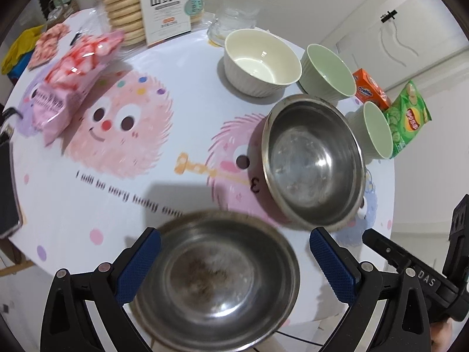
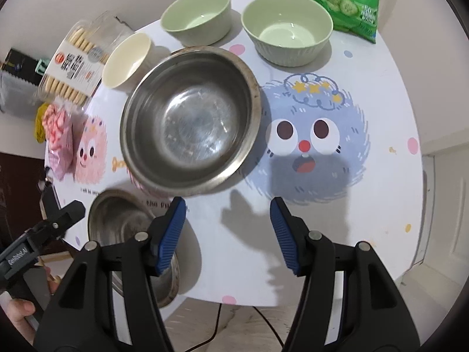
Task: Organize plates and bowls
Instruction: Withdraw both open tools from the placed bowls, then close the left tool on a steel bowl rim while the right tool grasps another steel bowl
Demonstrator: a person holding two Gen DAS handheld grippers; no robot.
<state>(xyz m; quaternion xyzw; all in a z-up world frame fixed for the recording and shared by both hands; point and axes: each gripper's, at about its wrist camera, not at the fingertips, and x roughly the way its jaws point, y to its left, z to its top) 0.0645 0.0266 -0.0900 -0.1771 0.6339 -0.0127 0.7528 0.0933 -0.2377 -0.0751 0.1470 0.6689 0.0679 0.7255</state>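
On the round table with a cartoon cloth (image 1: 117, 199), a steel bowl (image 1: 217, 275) sits near the front edge, below and between the wide-spread fingers of my left gripper (image 1: 234, 252). Its pads do not press the bowl, and the right pad stands clear of the rim. A second steel bowl (image 1: 313, 164) (image 2: 190, 120) rests just ahead of my right gripper (image 2: 228, 220), which is open over bare cloth. The near steel bowl (image 2: 123, 223) is partly hidden behind its left finger. Further back stand a white bowl (image 1: 261, 61) (image 2: 129, 61) and two green bowls (image 2: 196, 17) (image 2: 287, 32).
A biscuit box (image 1: 170, 3), a pink snack bag (image 1: 73, 79) and a glass jar (image 1: 234, 14) line the back and left. An orange box (image 1: 370, 88) and a green chips bag (image 1: 409, 114) stand at the right rim. A phone (image 1: 7, 190) lies at the left edge.
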